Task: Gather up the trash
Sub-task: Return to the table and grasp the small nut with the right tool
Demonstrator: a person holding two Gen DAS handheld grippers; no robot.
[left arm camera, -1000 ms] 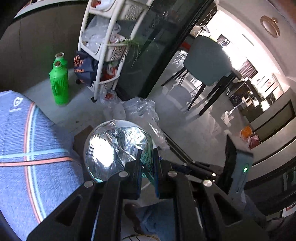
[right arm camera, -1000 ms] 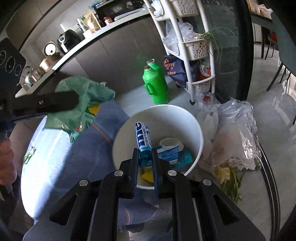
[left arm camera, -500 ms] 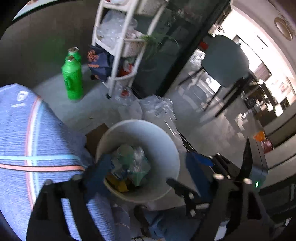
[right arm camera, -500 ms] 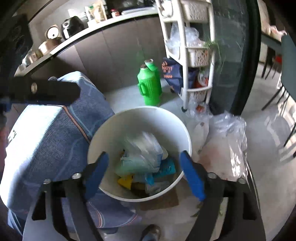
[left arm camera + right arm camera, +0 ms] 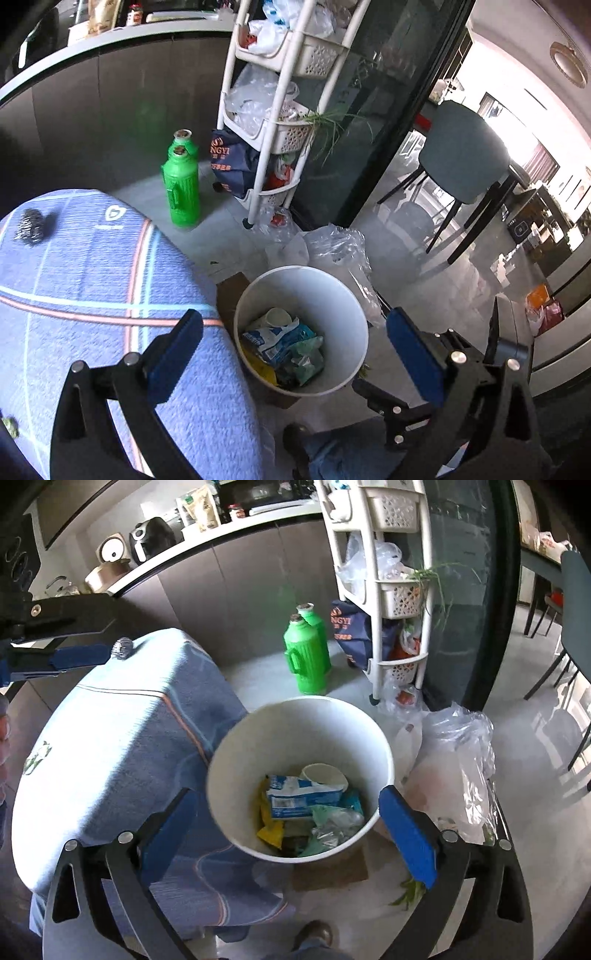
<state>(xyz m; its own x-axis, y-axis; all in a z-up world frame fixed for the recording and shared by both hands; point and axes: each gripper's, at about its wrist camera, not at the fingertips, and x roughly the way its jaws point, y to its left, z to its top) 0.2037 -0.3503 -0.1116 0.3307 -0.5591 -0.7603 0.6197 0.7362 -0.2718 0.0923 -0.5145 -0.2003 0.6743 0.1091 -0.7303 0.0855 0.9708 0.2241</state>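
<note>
left gripper (image 5: 291,343) jaws spread, empty | right gripper (image 5: 284,821) spread, empty | bin (image 5: 236,753) holds trash (image 5: 303,805)

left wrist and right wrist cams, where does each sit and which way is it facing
Left wrist: sits behind the open left gripper, aimed down at the white bin and blue tablecloth; a shoe and trouser leg show at the bottom.
Right wrist: sits behind the open right gripper, looking down into the bin; the left gripper enters at left, a shoe below.
Shared: bin, green bottles, white rack.
</note>
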